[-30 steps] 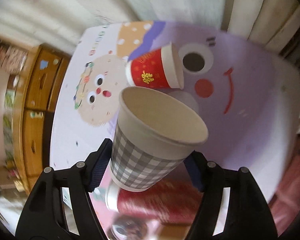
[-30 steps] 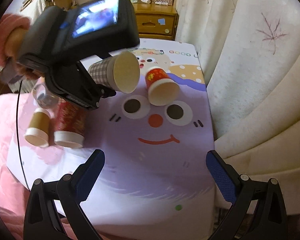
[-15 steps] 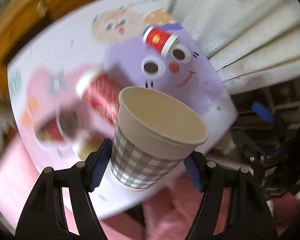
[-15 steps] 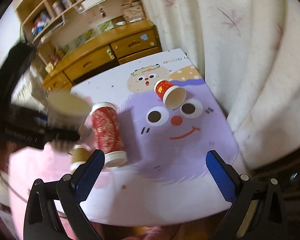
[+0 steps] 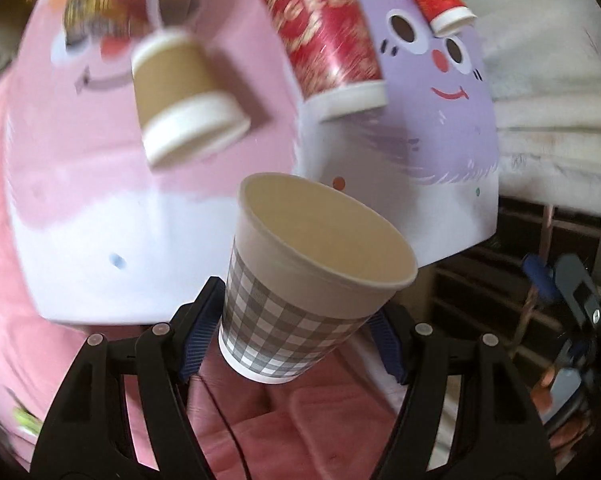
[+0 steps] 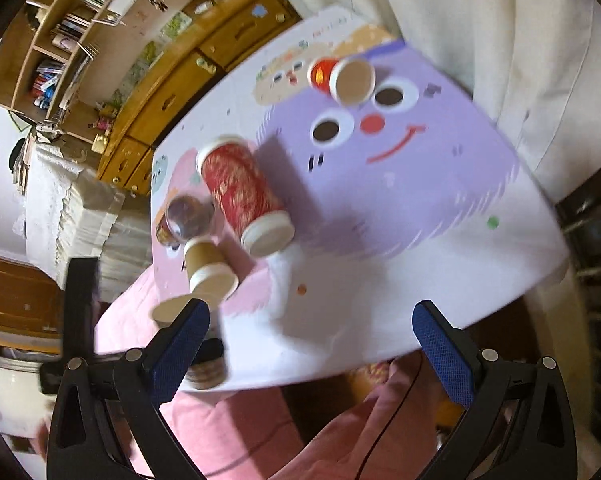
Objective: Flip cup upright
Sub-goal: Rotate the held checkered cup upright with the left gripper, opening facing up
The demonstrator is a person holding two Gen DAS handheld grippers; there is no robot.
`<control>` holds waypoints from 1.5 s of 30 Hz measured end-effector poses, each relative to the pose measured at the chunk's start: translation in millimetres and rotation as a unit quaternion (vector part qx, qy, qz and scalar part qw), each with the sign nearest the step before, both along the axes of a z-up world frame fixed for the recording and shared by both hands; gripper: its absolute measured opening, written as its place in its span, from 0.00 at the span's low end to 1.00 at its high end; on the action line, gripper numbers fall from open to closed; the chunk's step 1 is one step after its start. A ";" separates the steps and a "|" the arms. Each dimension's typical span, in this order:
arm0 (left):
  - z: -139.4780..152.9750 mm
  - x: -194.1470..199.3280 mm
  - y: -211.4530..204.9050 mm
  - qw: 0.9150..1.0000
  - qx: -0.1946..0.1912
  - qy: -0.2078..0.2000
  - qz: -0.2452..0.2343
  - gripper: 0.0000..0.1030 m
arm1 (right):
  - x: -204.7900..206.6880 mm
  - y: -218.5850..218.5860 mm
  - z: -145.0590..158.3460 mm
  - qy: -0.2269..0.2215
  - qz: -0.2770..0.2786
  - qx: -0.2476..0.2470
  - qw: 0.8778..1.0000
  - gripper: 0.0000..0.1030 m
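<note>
While the left gripper [image 5: 290,344] clamps the checked cup [image 5: 300,292], it hangs near the table [image 5: 440,216] edge.

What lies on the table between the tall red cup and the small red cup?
Nothing: in the right wrist view, only bare purple tablecloth separates the tall red cup from the small red cup.

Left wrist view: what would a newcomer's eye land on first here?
The grey checked cup fills the foreground, clamped between the left tongs, its open mouth facing the camera. Behind it, on the cartoon-face tablecloth, lie a tall red cup, a brown cup and a small red cup, all on their sides.
</note>
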State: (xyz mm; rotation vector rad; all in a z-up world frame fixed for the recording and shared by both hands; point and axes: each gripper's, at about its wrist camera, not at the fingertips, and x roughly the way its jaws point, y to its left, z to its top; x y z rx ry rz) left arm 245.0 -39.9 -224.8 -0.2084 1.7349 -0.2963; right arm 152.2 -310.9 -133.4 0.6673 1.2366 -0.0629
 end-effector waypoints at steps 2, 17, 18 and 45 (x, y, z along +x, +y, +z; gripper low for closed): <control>-12.9 -4.2 3.6 1.000 -0.013 0.009 0.023 0.65 | 2.6 4.4 -8.7 0.012 -0.002 0.016 1.000 1.00; -62.2 -8.0 -9.9 0.992 -0.048 0.061 0.100 0.65 | 69.6 6.6 -60.8 0.106 0.048 0.070 0.991 1.00; -61.7 -7.7 -14.1 0.993 -0.047 0.058 0.094 0.65 | 71.9 4.7 -62.7 0.110 0.056 0.071 0.990 1.00; -14.6 -46.1 10.2 0.981 -0.037 0.047 0.183 0.76 | 133.1 68.4 -110.5 0.204 0.233 0.068 0.948 1.00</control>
